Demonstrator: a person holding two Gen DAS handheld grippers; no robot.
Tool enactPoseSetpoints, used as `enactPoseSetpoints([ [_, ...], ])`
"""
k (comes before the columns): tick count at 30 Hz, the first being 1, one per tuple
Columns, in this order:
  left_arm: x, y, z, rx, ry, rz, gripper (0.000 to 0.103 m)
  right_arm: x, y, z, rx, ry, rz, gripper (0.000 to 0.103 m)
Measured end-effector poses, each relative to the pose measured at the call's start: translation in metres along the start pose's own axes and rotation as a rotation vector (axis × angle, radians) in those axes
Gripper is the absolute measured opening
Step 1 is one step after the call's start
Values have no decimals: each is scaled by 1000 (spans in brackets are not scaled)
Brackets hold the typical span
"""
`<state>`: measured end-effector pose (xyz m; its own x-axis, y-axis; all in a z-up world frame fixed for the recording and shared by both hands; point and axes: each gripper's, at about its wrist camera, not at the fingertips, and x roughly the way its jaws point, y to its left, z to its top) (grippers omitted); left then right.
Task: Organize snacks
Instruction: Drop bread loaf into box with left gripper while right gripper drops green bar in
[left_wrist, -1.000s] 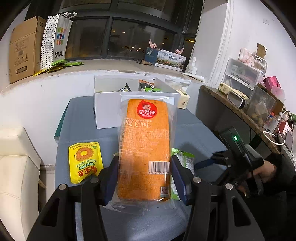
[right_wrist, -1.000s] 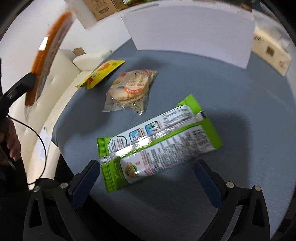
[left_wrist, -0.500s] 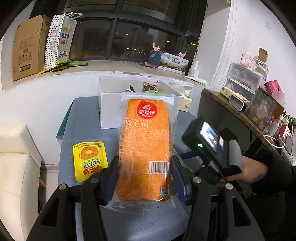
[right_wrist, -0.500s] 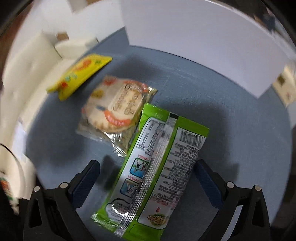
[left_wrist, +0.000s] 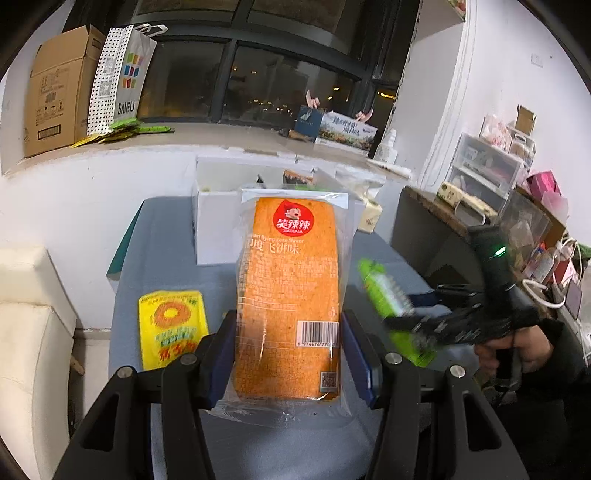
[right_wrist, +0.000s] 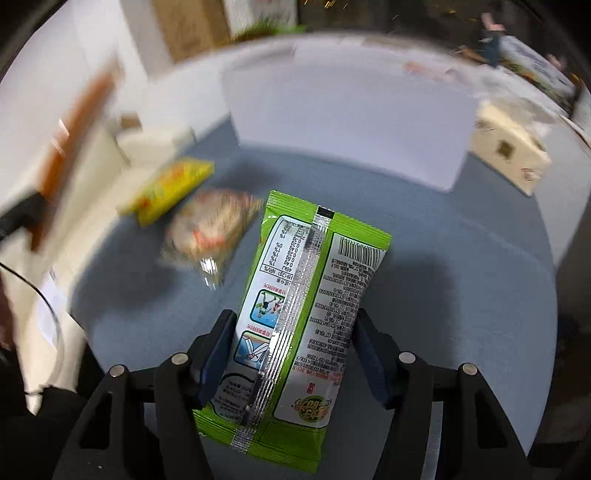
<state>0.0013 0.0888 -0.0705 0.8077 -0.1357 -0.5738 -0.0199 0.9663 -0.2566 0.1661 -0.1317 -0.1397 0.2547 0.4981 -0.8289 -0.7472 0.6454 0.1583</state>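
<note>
My left gripper is shut on a long orange snack pack and holds it upright above the blue-grey table. My right gripper is shut on a green snack packet, back side up, lifted off the table; it also shows, blurred, in the left wrist view. A yellow packet and a clear round-cracker pack lie on the table. The white box with snacks inside stands at the table's far end.
A beige sofa is left of the table. A small beige carton sits right of the white box. A windowsill with a cardboard box and shelves of clutter lie beyond.
My right gripper has closed on the green packet and lifted it off the table, swinging toward the box. My left gripper still holds the orange pack in place.
</note>
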Motion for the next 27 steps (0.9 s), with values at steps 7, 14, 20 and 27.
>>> enactPoseSetpoints([
  [7, 22, 2, 73, -34, -98, -51, 59, -93, -32, 40, 115, -327, 61, 67],
  [14, 93, 22, 177, -79, -94, -1, 58, -95, -45, 147, 73, -419, 26, 67],
  [20, 156, 36, 213, -98, -23, 45, 59, -47, -71, 225, 82, -360, -24, 67],
  [27, 196, 35, 209, -33, 56, 133, 97, -9, -86, 252, 84, -304, -48, 69],
])
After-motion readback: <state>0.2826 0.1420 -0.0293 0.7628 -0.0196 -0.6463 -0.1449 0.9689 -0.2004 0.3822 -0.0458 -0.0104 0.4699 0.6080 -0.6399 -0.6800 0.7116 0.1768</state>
